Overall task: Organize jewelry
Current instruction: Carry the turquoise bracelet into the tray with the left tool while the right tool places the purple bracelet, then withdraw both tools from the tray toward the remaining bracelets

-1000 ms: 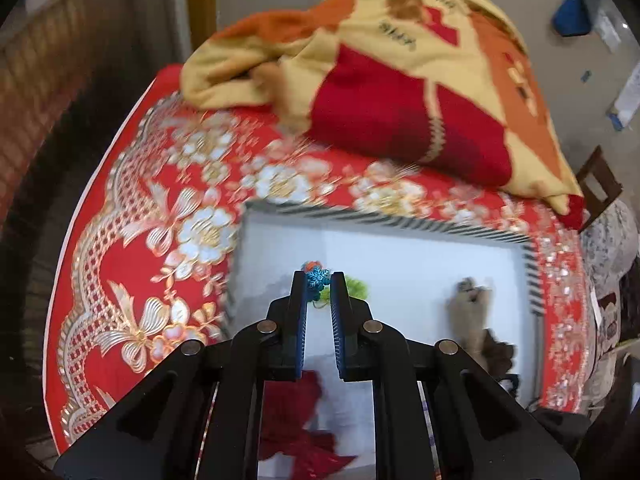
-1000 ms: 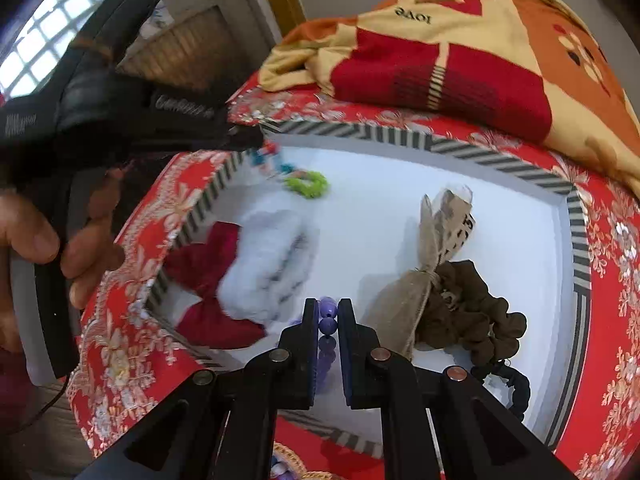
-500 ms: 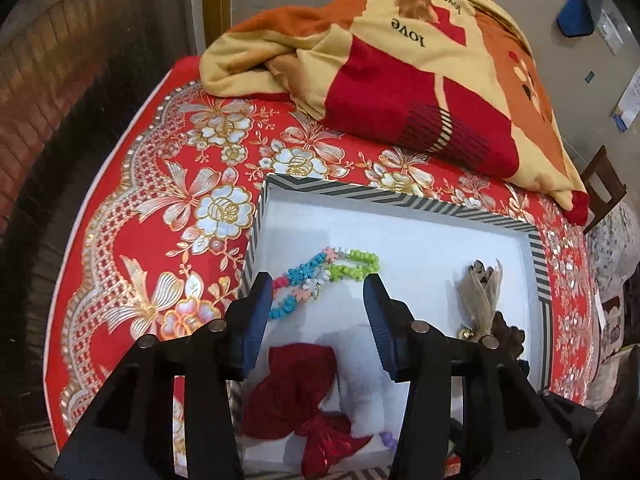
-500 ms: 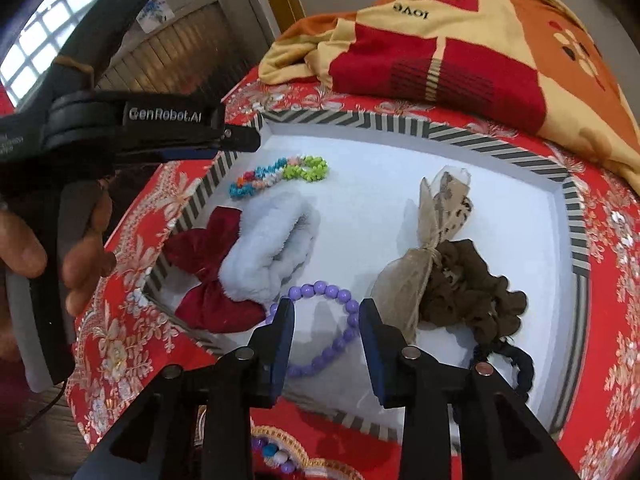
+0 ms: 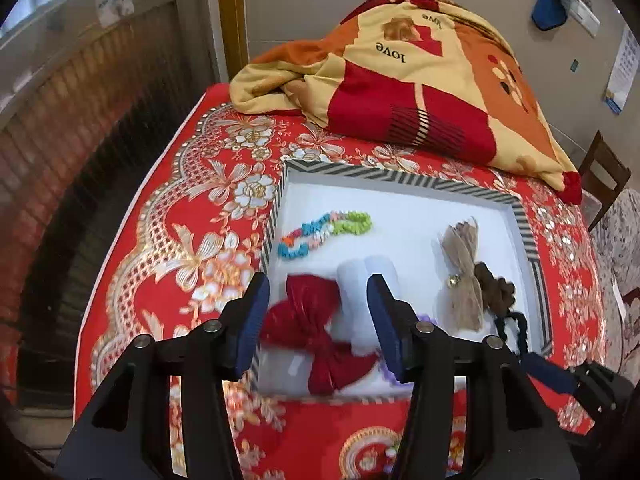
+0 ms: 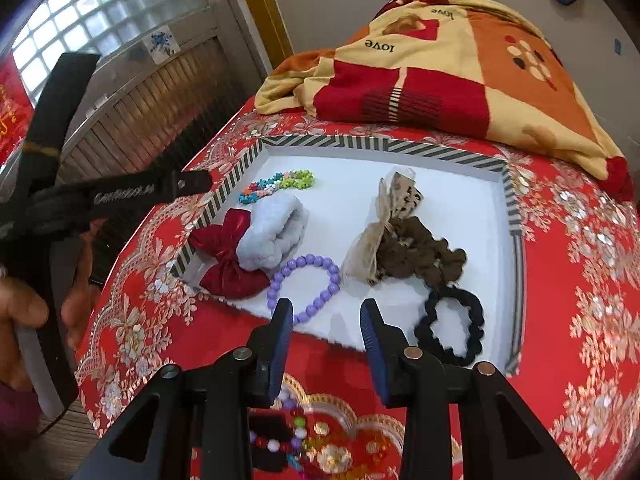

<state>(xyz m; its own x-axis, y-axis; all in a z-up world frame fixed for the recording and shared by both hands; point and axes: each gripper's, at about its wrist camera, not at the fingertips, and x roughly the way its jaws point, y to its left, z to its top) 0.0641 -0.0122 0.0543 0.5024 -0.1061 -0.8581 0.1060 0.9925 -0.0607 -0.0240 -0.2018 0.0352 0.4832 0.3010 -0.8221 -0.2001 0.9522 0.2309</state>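
Both grippers are held just short of the near edge of the striped-rim tray; the left gripper and right gripper each have jaws apart and empty. Inside the tray are noted a multicoloured bead bracelet, purple bead bracelet, red bow, pale fluffy band, tan ribbon bow, brown scrunchie and black scrunchie. More beaded pieces lie outside, on the cloth beneath the right gripper.

Judged next: one loose piece is to be picked. The jaws should be lowered over a single strand, closed across the beads, not the gap, and lifted slowly so neighbours are not dragged.

The surface is a red floral cloth, soft and likely to yield. A folded patterned blanket lies behind the tray; wooden slats and a glass-block window are seen at left.
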